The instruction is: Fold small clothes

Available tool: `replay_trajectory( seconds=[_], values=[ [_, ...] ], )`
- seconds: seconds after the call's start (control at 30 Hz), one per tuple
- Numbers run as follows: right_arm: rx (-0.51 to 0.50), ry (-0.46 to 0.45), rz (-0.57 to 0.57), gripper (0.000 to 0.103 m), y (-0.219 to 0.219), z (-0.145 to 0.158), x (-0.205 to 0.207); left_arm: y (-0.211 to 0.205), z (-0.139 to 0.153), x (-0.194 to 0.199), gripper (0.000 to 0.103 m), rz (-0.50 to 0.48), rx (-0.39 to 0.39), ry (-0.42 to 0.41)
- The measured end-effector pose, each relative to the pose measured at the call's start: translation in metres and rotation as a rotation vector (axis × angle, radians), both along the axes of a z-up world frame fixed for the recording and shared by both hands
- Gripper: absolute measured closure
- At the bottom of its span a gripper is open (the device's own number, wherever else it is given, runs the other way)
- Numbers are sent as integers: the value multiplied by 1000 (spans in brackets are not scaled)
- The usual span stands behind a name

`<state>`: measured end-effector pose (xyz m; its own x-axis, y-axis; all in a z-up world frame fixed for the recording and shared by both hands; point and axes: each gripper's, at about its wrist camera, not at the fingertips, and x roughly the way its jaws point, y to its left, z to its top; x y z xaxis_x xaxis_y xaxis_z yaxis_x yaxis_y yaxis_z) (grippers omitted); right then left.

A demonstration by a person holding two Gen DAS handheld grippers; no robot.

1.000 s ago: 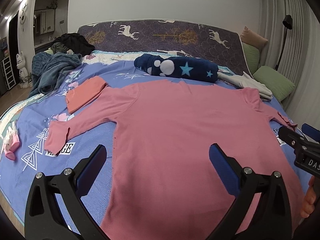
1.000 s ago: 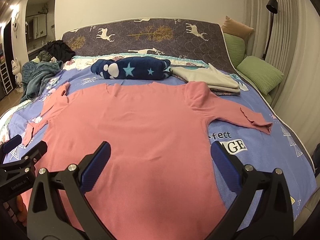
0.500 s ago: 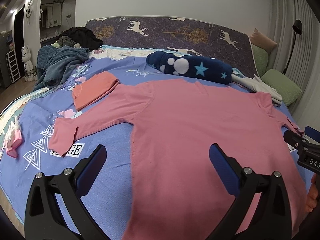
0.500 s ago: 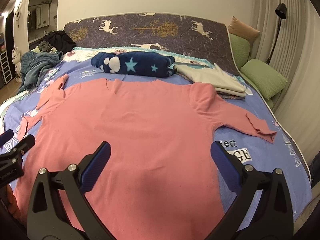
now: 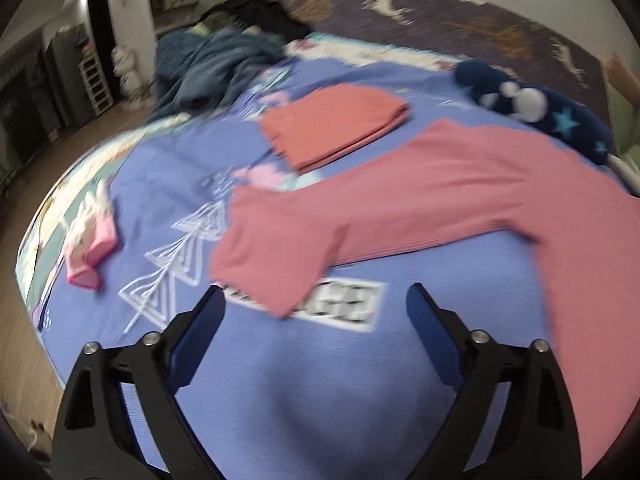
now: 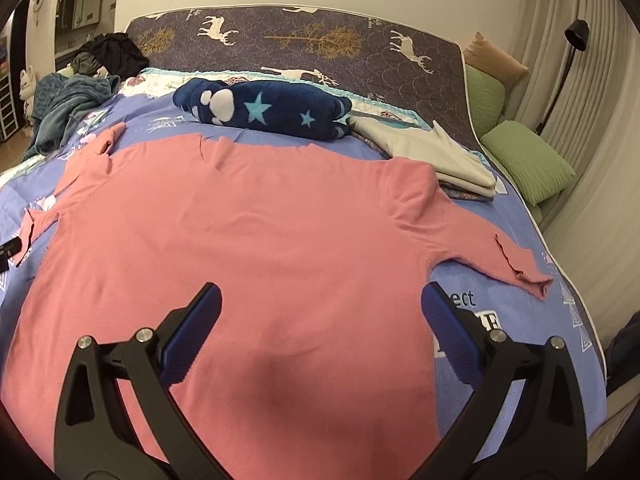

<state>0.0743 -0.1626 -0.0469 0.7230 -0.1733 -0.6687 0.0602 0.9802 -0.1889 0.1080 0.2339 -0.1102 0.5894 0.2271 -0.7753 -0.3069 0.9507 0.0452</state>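
Item: pink long-sleeved top [image 6: 240,248], spread flat and face-up on the bed [image 5: 304,392], collar toward the headboard [image 6: 304,44]. Landmark for all places below: this top.

Left sleeve [image 5: 328,220]: lies out from the top's left shoulder, its cuff end doubled over and resting partly on a printed white label on the cover.
Right sleeve [image 6: 500,256]: stretched out from the right shoulder, cuff slightly crumpled.
Folded salmon garment [image 5: 332,128]: just beyond the left sleeve, apart from it.
Pink and white socks [image 5: 90,236]: well apart, farther left than the sleeve cuff, near the bed's edge.
Navy star-print roll [image 6: 264,110]: just beyond the collar.
Folded pale garment [image 6: 432,152]: beyond the right shoulder, touching or nearly so; cannot tell which.

Left gripper [image 5: 316,316]: jaws wide apart, holding nothing, aimed at the left sleeve's cuff from the near side.
Right gripper [image 6: 320,316]: jaws wide apart, empty, above the top's lower body.

Risks, as judged: the doubled cuff may be pinched with only its upper layer, leaving the fold lopsided; a low pinch may take up the bed cover as well; dragging the sleeve across could pull the smoothed body askew, since the right gripper does not pin it.

Change from half a second ago: the left gripper has swung away from the top's hem to face the left sleeve, its view blurred by motion; the right gripper's view is nearly the same.
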Motion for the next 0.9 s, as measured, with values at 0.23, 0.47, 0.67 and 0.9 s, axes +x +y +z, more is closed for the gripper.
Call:
replay_trajectory(
  seconds=[0.23,0.47,0.67,0.9],
  values=[
    [9,41,69,2,16,-6,15,60,-34,-10,26,55,-346,49],
    [0,61,116,2,39,-12,21,40,-40,13,34,-74,-313,60],
    [-18,57,142,2,51,-9,21,48,-36,38,103,-88,-296,62],
    [122,58,258,2,62,6,27,25,21,21,103,-188,-209,-61]
  ],
)
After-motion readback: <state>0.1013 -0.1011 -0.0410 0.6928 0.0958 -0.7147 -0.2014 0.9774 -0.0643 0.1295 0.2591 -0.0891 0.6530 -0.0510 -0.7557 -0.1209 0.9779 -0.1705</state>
